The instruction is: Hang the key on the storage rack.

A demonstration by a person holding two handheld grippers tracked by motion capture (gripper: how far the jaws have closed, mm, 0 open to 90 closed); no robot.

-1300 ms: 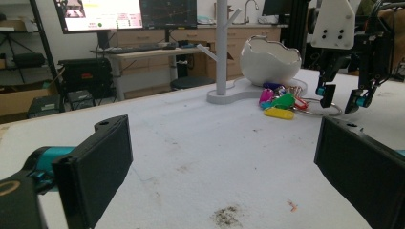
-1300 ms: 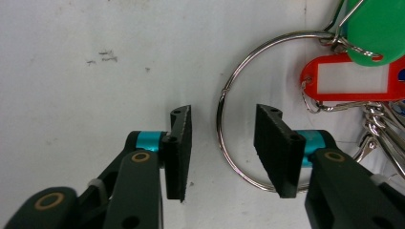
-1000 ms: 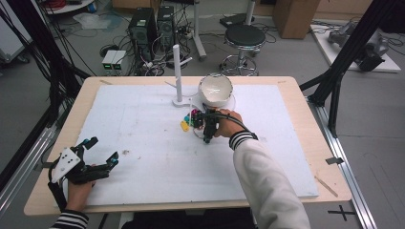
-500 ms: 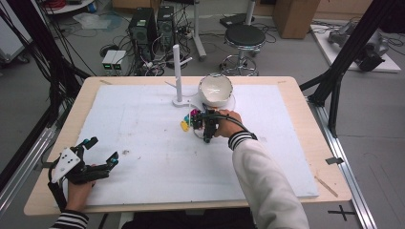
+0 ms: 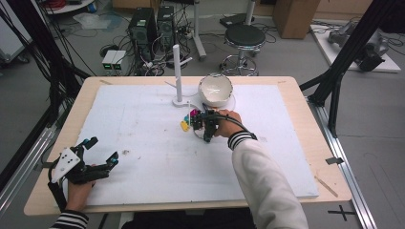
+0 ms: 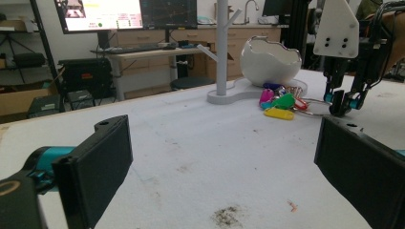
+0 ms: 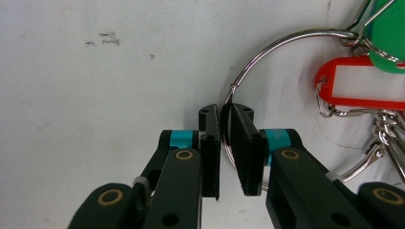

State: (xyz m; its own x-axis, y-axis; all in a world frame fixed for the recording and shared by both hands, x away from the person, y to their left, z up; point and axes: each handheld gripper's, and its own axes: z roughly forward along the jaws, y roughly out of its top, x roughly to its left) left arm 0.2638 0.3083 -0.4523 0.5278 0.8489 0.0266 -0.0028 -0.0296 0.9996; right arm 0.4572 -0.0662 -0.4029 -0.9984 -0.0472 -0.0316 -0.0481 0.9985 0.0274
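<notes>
**Entry: key ring pinched at the table's far centre**

Item 1. Right gripper (image 7: 226,143): jaws drawn narrow, the wire of the key ring (image 7: 267,52) running between the two pads. We read this as a pinch just closing; a sliver of gap shows beside the wire, so the hold looks light. In the high view this gripper (image 5: 208,129) points down at the sheet, just beside the tags.

Item 2. Key ring: lies flat on the white sheet (image 5: 143,152), carrying a red tag (image 7: 363,83), a green tag (image 7: 391,33) and, seen from the left gripper view, a yellow tag (image 6: 278,113) and a magenta one (image 6: 266,97).

Item 3. Left gripper (image 5: 98,152): jaws wide, holding nothing, resting at the near left corner, well apart from the rest.

Item 4. White stand (image 5: 177,71) with pegs, upright, just beyond the tags. We judge the step to be the lift; next calls for a firm squeeze, a straight rise, then likely the ring onto a peg.

Item 5. White bowl (image 5: 216,89), jagged-rimmed, beside the stand; we cannot tell what, if anything, lies inside it.
</notes>
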